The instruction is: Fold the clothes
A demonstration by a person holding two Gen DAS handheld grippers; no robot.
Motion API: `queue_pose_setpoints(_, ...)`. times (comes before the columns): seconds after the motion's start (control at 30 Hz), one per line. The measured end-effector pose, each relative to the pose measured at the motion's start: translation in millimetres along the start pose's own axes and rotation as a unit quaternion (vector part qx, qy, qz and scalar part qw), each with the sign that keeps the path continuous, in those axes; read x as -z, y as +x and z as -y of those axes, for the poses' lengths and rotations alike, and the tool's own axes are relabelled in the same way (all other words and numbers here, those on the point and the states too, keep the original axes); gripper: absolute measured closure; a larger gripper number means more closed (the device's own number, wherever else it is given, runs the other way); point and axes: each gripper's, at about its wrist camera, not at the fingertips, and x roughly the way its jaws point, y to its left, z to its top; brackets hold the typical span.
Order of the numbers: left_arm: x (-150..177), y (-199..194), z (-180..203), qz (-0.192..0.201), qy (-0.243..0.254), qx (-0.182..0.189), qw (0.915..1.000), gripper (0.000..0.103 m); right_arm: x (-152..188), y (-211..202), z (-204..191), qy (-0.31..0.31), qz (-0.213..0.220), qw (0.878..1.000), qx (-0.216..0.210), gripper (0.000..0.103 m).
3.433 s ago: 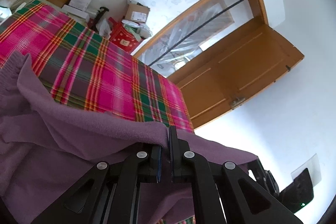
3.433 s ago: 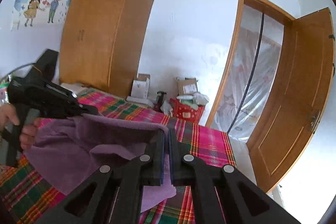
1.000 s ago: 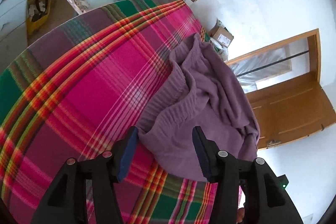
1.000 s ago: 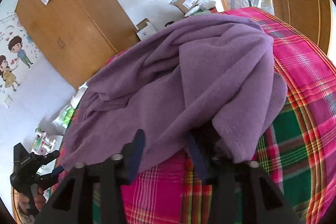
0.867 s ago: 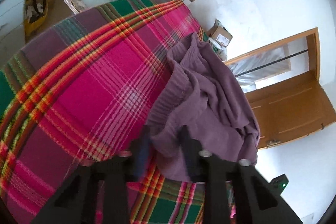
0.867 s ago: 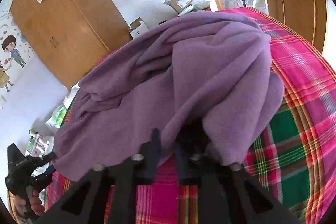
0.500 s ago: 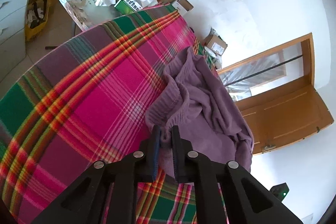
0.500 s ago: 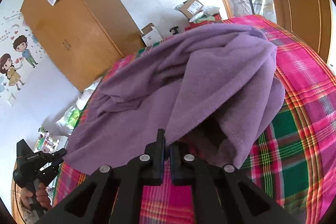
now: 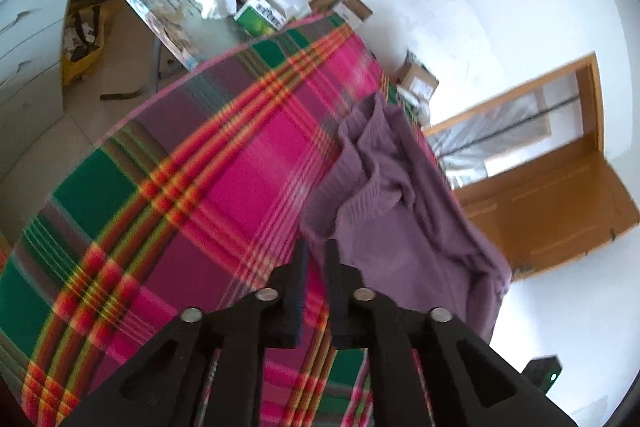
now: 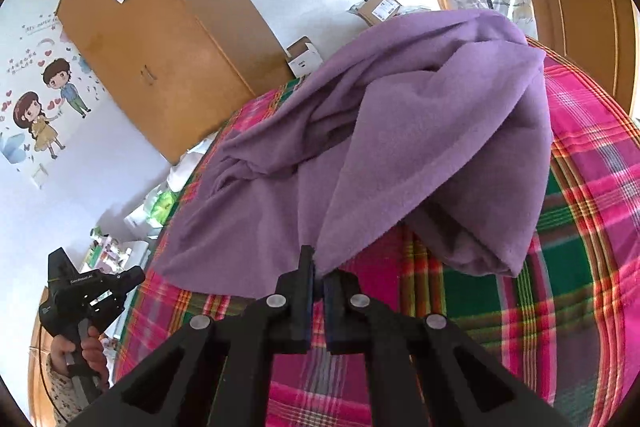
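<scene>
1. We saw the purple fleece garment (image 10: 400,131) lying in a loose heap on the bed with the plaid blanket (image 9: 192,195).
2. Our left gripper (image 9: 316,259) was at the ribbed hem corner. Its fingers (image 9: 301,267) had just been opening a little. The corner sat right at the tips, but the blurred view did not let us tell if the pads pressed on it.
3. Our right gripper (image 10: 319,269) was clenched, with the near edge of the fleece pinched between its fingers (image 10: 306,267).
4. The garment lay away from both pairs of fingers, up the bed toward the door (image 9: 560,195).
5. Its long side ran across the bed, from the left gripper to the right one. So each hand was at one end of the same near edge.
6. We think the next move should lift that edge and carry it over to the far side. The left corner may slip, so we should check it first.
</scene>
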Motion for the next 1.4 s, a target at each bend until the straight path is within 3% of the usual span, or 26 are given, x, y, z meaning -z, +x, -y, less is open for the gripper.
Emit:
queue_pose_setpoints(0.03,2.1,2.0,-0.9,-0.005,-0.002,0.006,1.0000,0.074,0.2,-1.3,2.0,0.005,0.002,1.000,0.000,0.099)
queue_pose_setpoints(0.17,3.6,16.3,1.1,-0.020,-0.012,0.004,0.9997,0.058,0.6,-3.7,6.2,0.018,0.004,1.000,-0.005,0.099)
queue_pose_setpoints(0.4,-6.9,32.6,4.4,-0.012,-0.030,-0.011,0.9994,0.055,1.7,-4.7,5.7,0.015,0.006,1.000,-0.007,0.099)
queue_pose_setpoints(0.5,-9.5,34.5,7.7,-0.001,-0.030,-0.005,0.9995,0.061,2.8,-3.8,6.8,0.017,0.003,1.000,-0.010,0.099)
queue_pose_setpoints(0.57,-10.1,34.5,12.2,0.004,-0.020,-0.004,0.9998,0.091,3.4,-4.6,8.3,0.019,0.002,1.000,-0.012,0.099)
queue_pose_setpoints(0.97,-13.7,-6.2,11.0,0.043,-0.015,0.019,0.9988,0.094,9.4,-17.6,7.8,0.031,-0.009,0.998,-0.046,0.099)
queue_pose_setpoints(1.4,14.9,-40.5,-21.9,0.040,-0.022,0.012,0.9989,0.094,39.8,-29.0,2.7,0.027,-0.039,0.997,-0.067,0.099)
